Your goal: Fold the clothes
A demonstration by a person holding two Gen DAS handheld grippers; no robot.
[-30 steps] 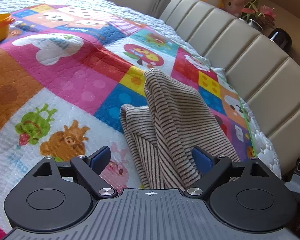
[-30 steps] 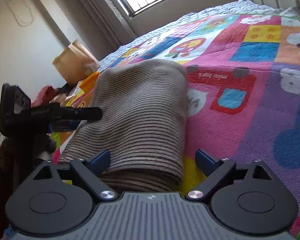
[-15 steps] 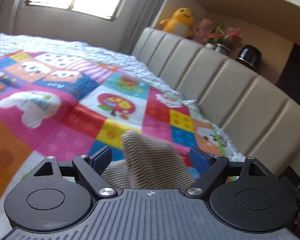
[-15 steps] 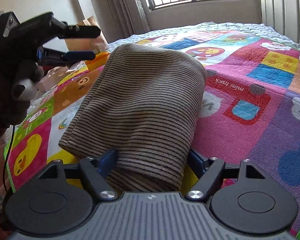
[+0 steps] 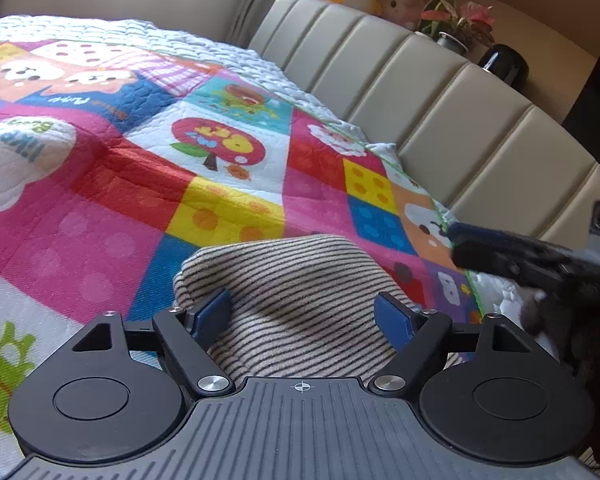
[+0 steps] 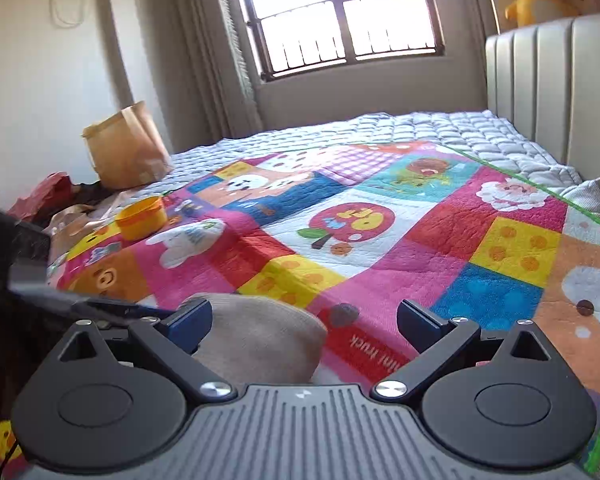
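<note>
Garment: the brown-and-cream striped knit garment (image 5: pixel 300 292) lies in a rounded, doubled-over bundle on the colourful cartoon-patchwork quilt (image 5: pixel 148 184) of the bed, near its front edge.
Left gripper: the left gripper (image 5: pixel 302 316) hovers over the bundle, blue pads spread wide, clamping nothing.
Right gripper: the right gripper (image 6: pixel 304 322) is likewise wide open and empty, with the bundle under its left pad.
Stage: looks like a finished fold, or one awaiting another pass; can't call it.
Risk one: soft knit, puffy fold; a brushing pad could drag the top layer and spring it open.
Risk two: grippers are close together; a collision is possible.
Risk three: near the bed edge, a nudge could slide it off.
</note>
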